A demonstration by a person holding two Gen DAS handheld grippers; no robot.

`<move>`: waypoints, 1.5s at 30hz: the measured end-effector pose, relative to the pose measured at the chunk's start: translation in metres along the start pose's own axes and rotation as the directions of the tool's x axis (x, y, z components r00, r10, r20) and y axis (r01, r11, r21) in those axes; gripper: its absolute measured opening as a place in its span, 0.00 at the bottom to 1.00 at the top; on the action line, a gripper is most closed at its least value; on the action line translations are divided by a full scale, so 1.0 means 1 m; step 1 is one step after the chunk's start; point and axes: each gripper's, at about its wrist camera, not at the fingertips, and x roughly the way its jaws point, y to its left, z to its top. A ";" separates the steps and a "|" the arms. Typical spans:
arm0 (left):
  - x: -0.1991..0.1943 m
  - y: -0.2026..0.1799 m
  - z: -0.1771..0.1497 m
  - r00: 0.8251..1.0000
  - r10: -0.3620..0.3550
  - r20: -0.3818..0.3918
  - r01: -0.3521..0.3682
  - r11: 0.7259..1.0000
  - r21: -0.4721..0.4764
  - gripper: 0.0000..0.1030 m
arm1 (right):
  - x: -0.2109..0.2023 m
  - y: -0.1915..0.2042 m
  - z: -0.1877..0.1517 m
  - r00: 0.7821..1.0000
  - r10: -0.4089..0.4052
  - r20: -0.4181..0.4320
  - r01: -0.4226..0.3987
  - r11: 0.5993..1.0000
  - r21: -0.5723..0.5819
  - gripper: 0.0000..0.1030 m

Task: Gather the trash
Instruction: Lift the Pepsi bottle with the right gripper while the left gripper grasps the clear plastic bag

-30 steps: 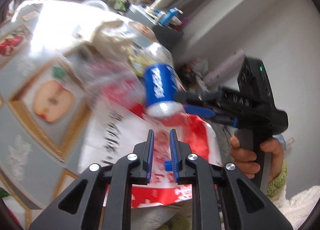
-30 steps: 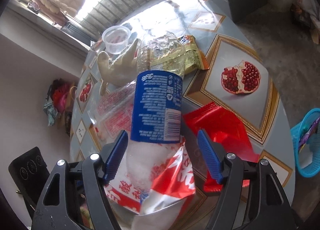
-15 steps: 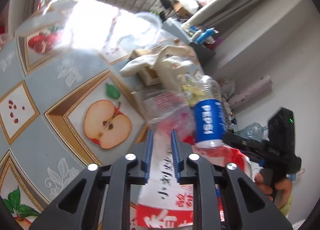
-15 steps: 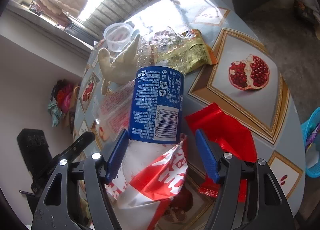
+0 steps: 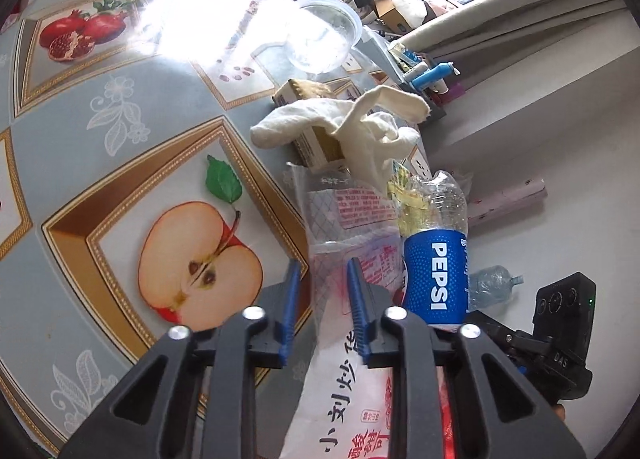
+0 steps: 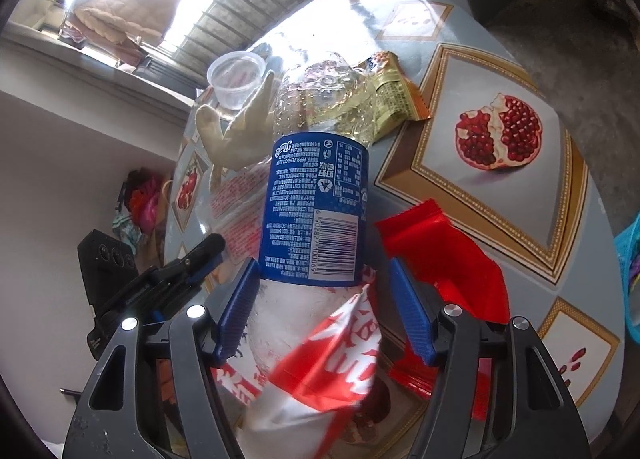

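One plastic bottle (image 6: pixel 316 195), one clear cup (image 6: pixel 236 79), one white glove (image 5: pixel 360 131), one cardboard box (image 5: pixel 316 143), one clear bag (image 5: pixel 348 219), one red wrapper (image 6: pixel 440 259), one gold wrapper (image 6: pixel 394 99), one white-and-red bag (image 5: pixel 344 411), two grippers (image 5: pixel 320 299) (image 6: pixel 324 311).

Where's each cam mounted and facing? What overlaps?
Left wrist: on left gripper, looking along its fingers across the table at the clear bag; right gripper shows.
Right wrist: on right gripper, facing the Pepsi bottle; left gripper shows.
Shared: bottle, glove, cup.
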 end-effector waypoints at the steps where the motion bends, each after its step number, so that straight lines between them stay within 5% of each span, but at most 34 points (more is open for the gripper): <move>1: 0.000 -0.003 0.000 1.000 0.012 0.007 -0.013 1.000 0.017 0.13 | 0.001 0.001 0.000 1.000 0.002 -0.003 -0.002 1.000 0.001 0.60; 12: -0.015 -0.035 -0.012 0.992 0.059 0.110 -0.080 0.978 0.194 0.08 | 0.005 0.003 0.008 1.000 0.012 -0.018 -0.012 0.999 0.033 0.66; 20: -0.012 -0.039 -0.016 0.994 0.051 0.099 -0.071 0.976 0.205 0.08 | 0.021 0.011 0.018 0.999 -0.030 -0.023 0.030 0.999 0.027 0.68; 23: -0.018 -0.039 -0.017 0.993 0.044 0.110 -0.067 0.975 0.213 0.07 | 0.023 0.008 0.019 0.999 -0.017 -0.033 0.018 0.999 0.045 0.56; 29: -0.036 -0.048 -0.019 0.987 0.015 0.158 -0.054 0.968 0.244 0.06 | 0.008 -0.004 0.012 0.997 0.073 0.010 -0.073 0.992 0.101 0.55; 35: -0.072 -0.065 -0.020 0.971 -0.042 0.234 -0.026 0.959 0.280 0.06 | -0.029 -0.002 0.007 0.972 0.201 0.124 -0.212 0.973 0.086 0.54; 39: -0.098 -0.087 -0.022 0.957 -0.097 0.273 0.001 0.944 0.330 0.05 | -0.068 -0.003 0.002 0.934 0.292 0.204 -0.311 0.948 0.065 0.54; 45: -0.118 -0.143 -0.026 0.941 -0.214 0.261 0.075 0.887 0.456 0.05 | -0.163 -0.032 -0.018 0.870 0.286 0.400 -0.326 0.945 0.032 0.54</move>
